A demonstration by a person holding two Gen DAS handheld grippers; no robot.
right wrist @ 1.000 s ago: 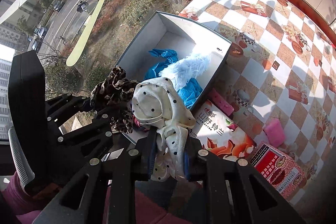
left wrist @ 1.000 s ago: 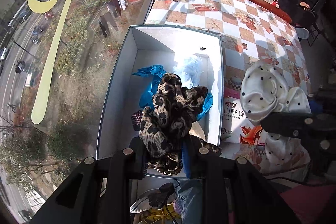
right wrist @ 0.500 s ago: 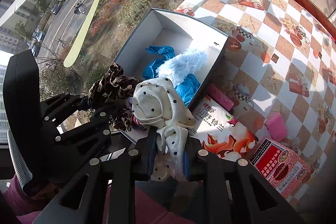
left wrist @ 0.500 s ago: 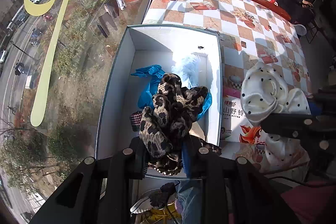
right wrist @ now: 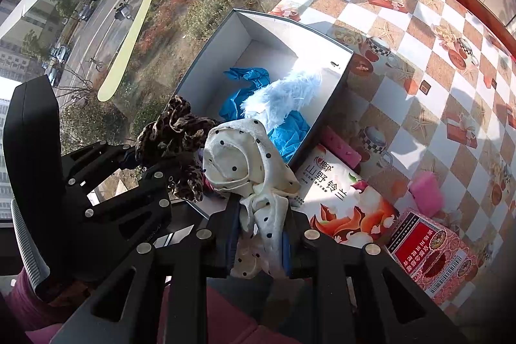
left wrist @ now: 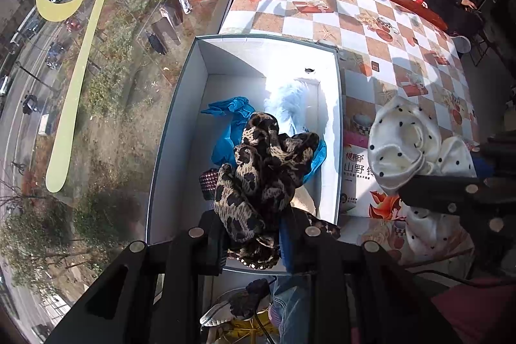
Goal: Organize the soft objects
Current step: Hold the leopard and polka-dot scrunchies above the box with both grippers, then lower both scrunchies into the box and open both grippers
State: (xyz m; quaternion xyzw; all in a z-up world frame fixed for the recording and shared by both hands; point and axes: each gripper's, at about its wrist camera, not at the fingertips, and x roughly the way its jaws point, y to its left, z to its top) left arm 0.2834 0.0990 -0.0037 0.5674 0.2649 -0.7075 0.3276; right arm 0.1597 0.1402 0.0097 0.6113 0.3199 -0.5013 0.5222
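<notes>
A checkered tablecloth-covered table (right wrist: 419, 31) carries a white open cardboard box (left wrist: 180, 131) beside the window. Inside the box lie a crumpled blue cloth (right wrist: 290, 134) and a fluffy pale-blue fabric piece (right wrist: 283, 95); a dark item at its near end is possibly another cloth. The left gripper (left wrist: 254, 240) clamps a leopard-print scarf (left wrist: 264, 170) over the box's near end. The right gripper (right wrist: 261, 244) pinches a cream polka-dot cloth (right wrist: 238, 163) just right of it.

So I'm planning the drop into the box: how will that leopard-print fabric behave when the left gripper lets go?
Probably floppy: the leopard-print fabric bunches and droops around the left gripper rather than holding shape. It looks light, so it should fall softly onto the blue cloth in the box. A trailing end may snag on a finger.
</notes>
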